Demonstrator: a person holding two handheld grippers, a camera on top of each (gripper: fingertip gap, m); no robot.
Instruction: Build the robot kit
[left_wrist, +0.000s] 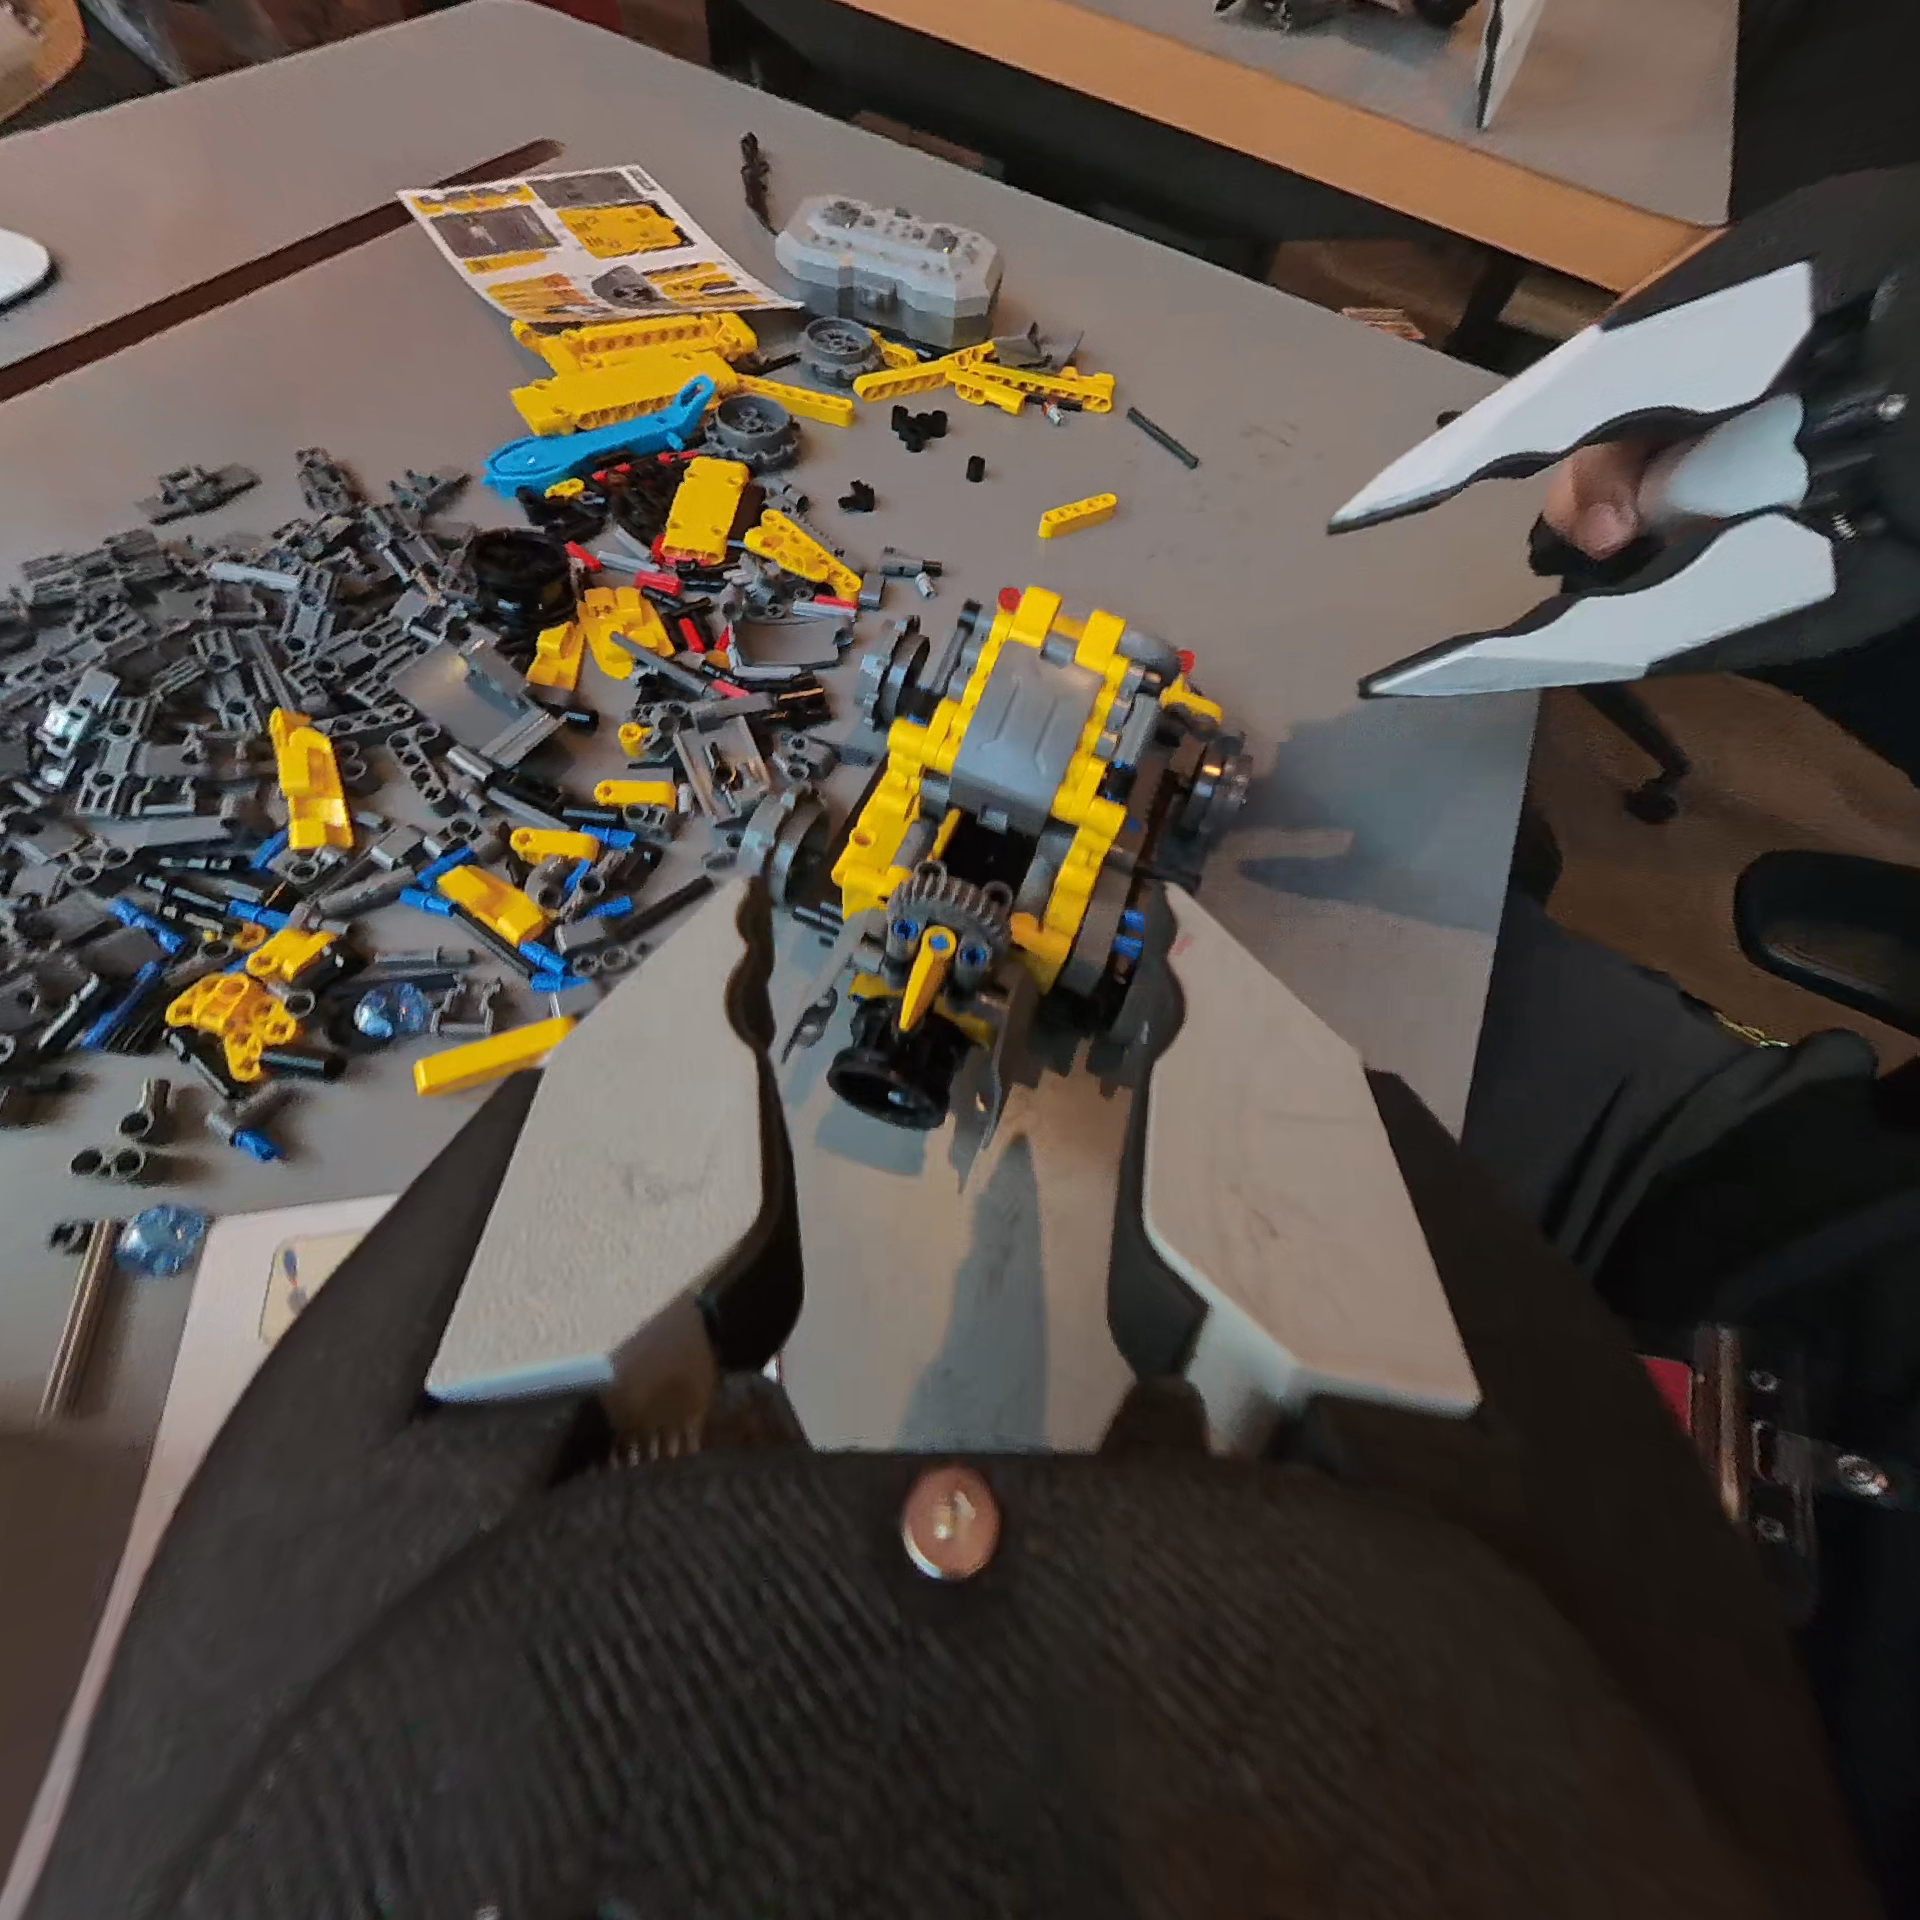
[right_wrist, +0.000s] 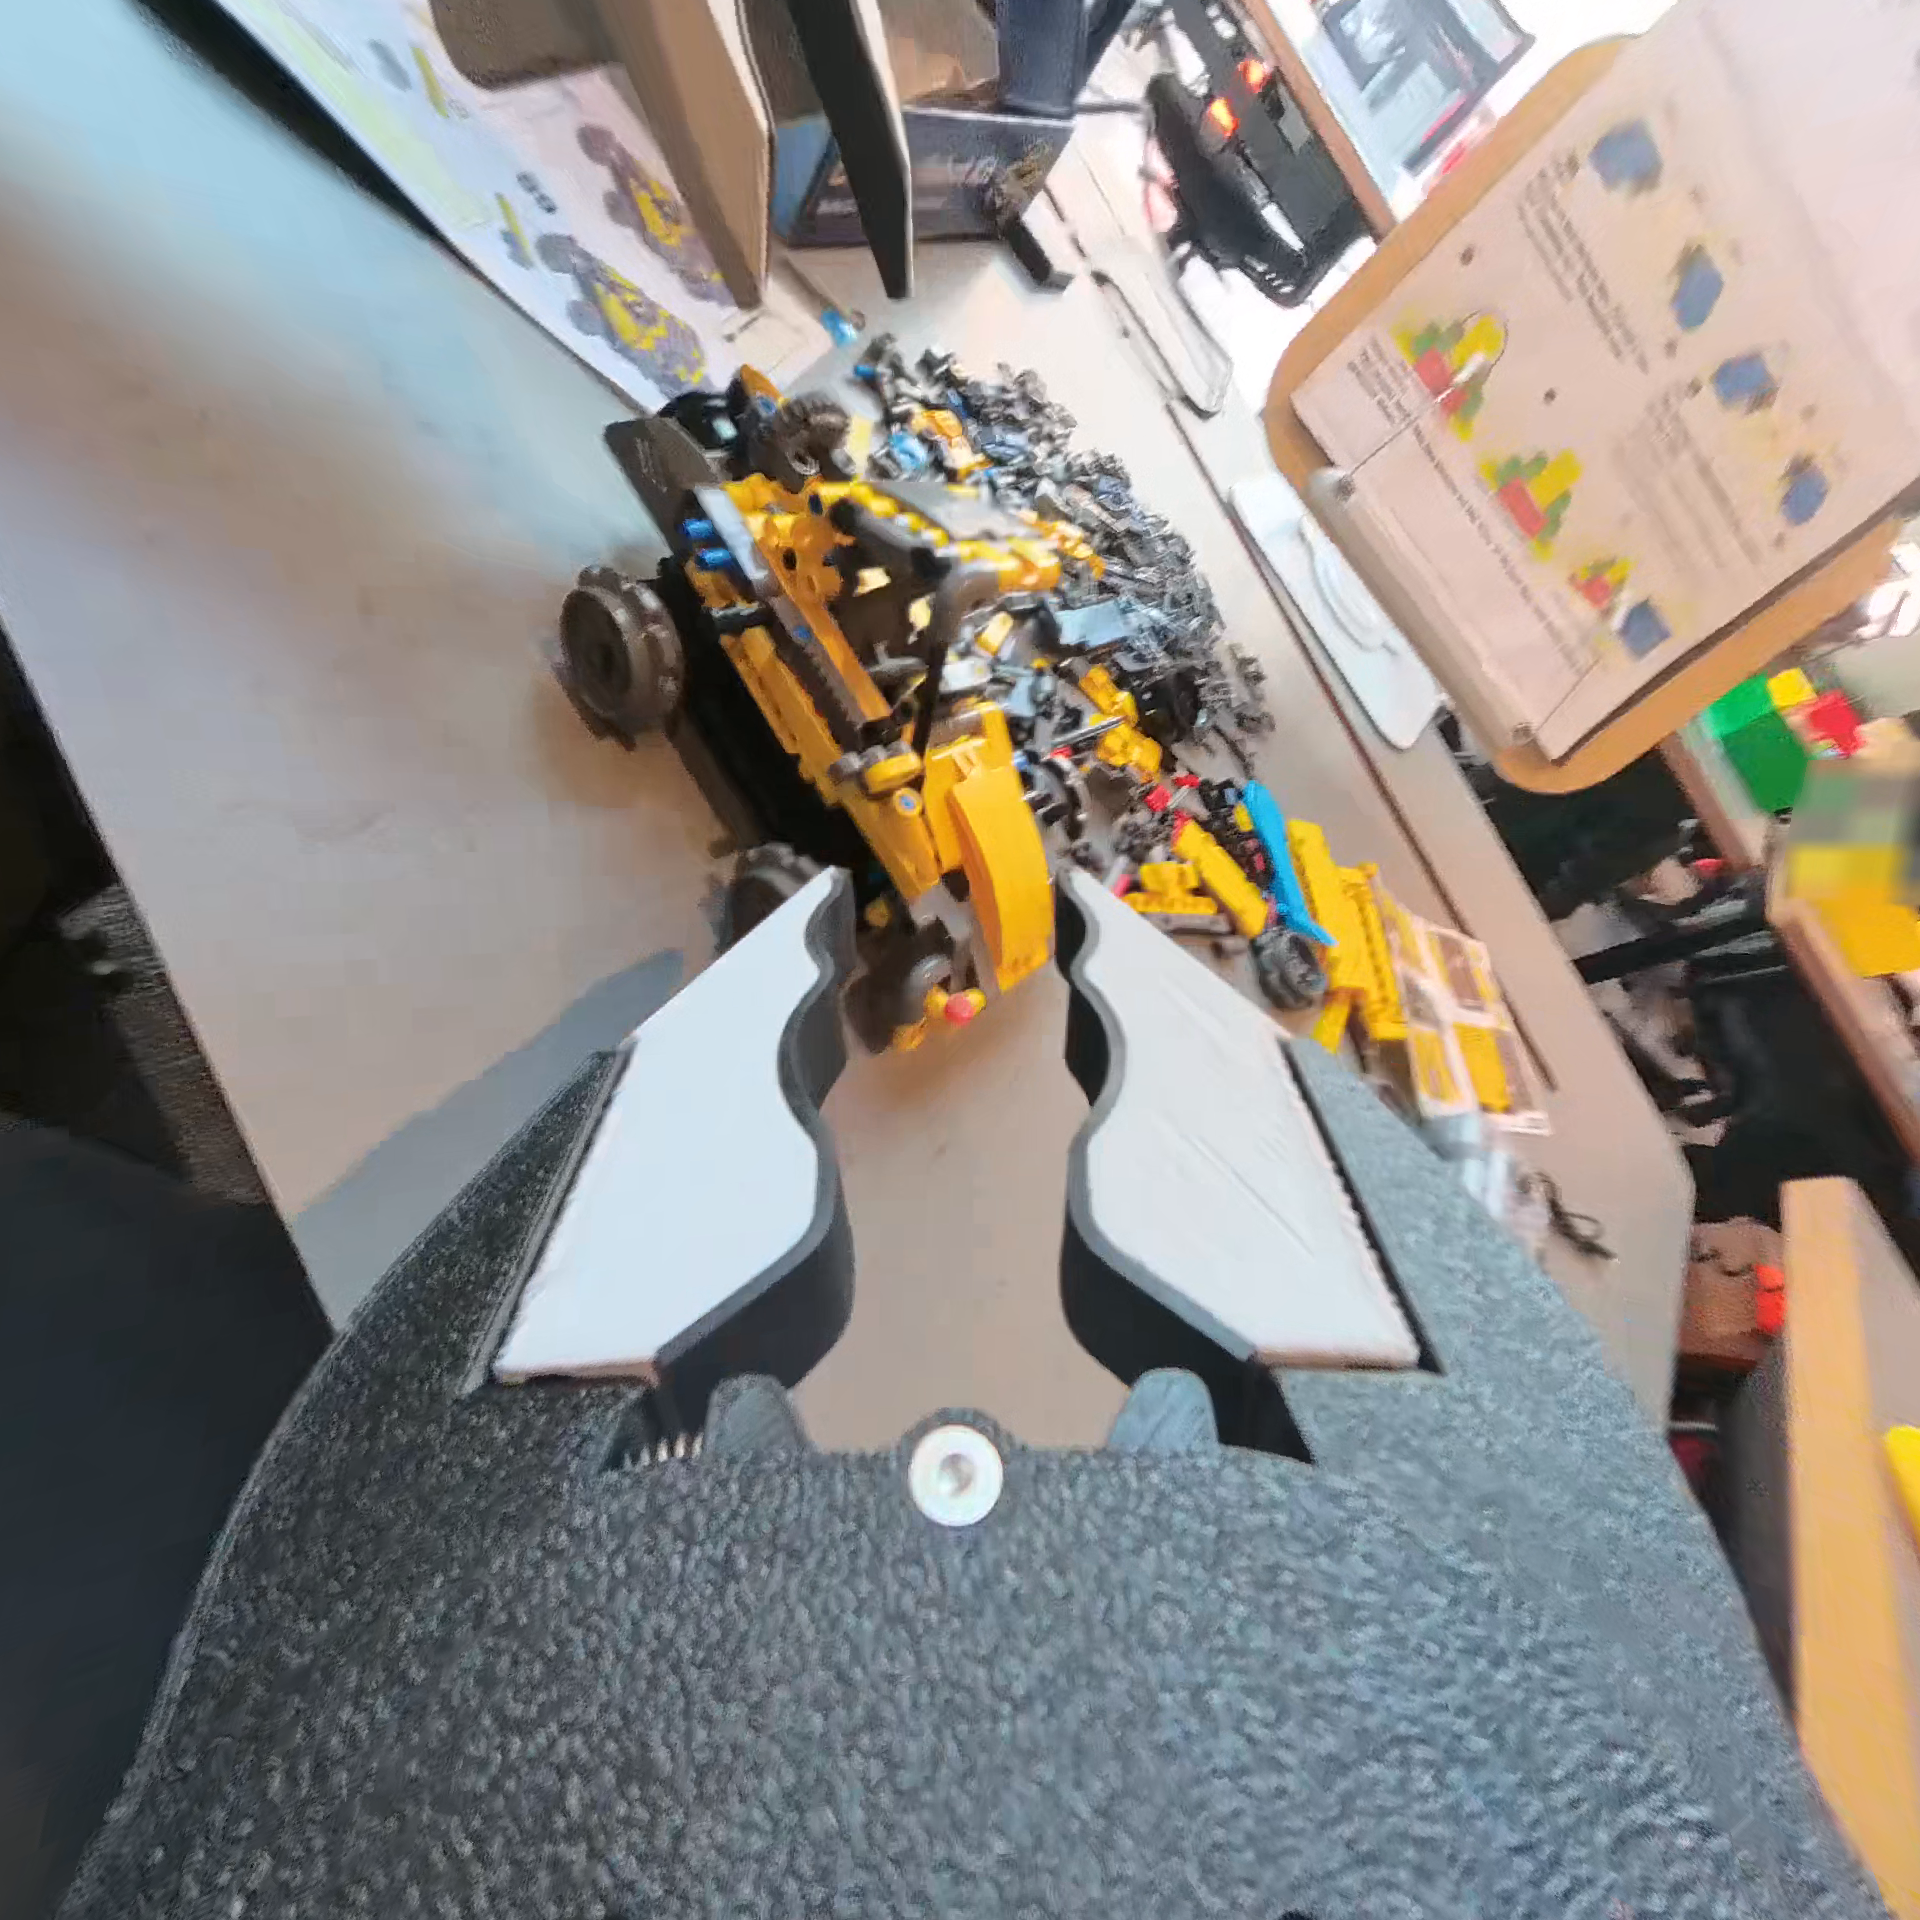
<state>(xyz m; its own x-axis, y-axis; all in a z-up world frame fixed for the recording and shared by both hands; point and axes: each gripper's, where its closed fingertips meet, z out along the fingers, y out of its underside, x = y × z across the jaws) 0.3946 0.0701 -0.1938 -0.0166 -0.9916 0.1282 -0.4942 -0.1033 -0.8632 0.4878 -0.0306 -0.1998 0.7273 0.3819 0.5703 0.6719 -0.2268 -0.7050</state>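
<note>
A half-built yellow and grey brick vehicle (left_wrist: 1023, 800) stands on the grey table (left_wrist: 1351, 582). My left gripper (left_wrist: 961, 894) is open, its fingertips on either side of the vehicle's near end, by the grey gear and black hub; contact is unclear. My right gripper (right_wrist: 951, 883) is open and empty. It hovers close to the vehicle (right_wrist: 852, 665) at its end with the yellow curved panel. The right gripper also shows in the left wrist view (left_wrist: 1351, 603), held by a gloved hand, above the table to the right of the vehicle.
A big pile of loose grey, black, yellow and blue pieces (left_wrist: 312, 727) lies left of the vehicle. A sticker sheet (left_wrist: 592, 239), a grey battery box (left_wrist: 883, 265) and a blue tool (left_wrist: 592, 442) lie at the far side. The table's right edge (left_wrist: 1507, 883) is close.
</note>
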